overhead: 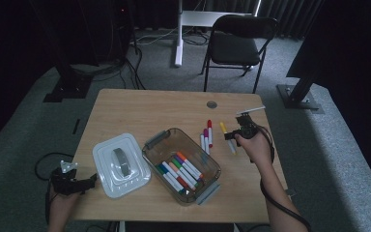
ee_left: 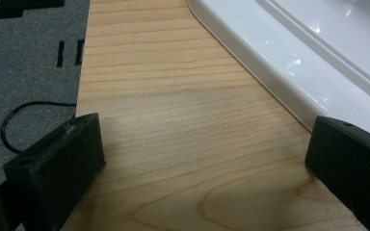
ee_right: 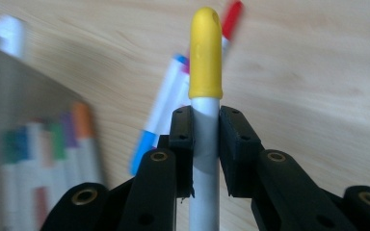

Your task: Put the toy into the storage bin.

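My right gripper is shut on a white marker with a yellow cap, held a little above the table to the right of the clear plastic box. The cap sticks out past the pads. Several coloured markers lie in the box. A few more loose markers lie on the wood between the box and my right gripper. My left gripper stands open at the table's front left corner, nothing between its jaws, beside the white lid.
The wooden table has a small round grommet near its far edge. A black folding chair and a white stand leg are beyond the table. Black frame posts stand on the grey carpet at both sides.
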Motion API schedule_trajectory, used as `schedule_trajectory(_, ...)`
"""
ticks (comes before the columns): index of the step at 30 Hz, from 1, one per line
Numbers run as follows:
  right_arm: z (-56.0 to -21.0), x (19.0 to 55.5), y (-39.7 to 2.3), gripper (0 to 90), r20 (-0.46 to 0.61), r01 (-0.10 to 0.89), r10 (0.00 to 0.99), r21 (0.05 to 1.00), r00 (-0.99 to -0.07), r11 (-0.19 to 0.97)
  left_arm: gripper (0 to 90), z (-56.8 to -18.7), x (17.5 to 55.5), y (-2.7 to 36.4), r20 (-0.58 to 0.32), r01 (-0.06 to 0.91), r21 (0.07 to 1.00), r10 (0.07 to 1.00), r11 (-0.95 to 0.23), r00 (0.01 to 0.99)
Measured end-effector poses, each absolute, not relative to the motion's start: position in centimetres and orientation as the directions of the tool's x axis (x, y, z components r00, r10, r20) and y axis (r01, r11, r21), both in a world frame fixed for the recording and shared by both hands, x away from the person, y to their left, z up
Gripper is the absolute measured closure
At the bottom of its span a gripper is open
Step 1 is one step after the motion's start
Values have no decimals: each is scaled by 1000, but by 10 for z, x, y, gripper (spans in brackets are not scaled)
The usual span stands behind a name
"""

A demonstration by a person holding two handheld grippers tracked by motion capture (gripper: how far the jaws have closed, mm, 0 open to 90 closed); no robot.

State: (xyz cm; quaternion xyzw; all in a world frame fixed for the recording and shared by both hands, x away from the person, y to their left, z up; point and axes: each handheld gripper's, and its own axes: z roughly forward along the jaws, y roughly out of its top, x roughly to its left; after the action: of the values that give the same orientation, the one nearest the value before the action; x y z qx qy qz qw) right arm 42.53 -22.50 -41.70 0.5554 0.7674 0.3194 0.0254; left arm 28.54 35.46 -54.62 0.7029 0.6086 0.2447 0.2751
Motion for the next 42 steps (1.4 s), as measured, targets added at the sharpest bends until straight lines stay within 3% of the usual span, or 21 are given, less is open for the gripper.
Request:
schedule_trajectory(6,-386,410,-203,764,337,780,812,588,-476,214,5,-546,285,355,9,721,685,990,-108,140)
schedule_trajectory(22,-355,378,-135,764,363,698,659,622,-659,354,5,-546,285,355,9,720,685,990,-108,139)
schedule_trajectory(30,-361,368,-101,764,356,670,604,599,-713,438,5,-546,285,355,9,720,685,990,-108,139)
schedule_trajectory(42,-401,366,-59,764,375,672,564,505,-736,542,5,-546,285,355,10,720,685,990,-108,140)
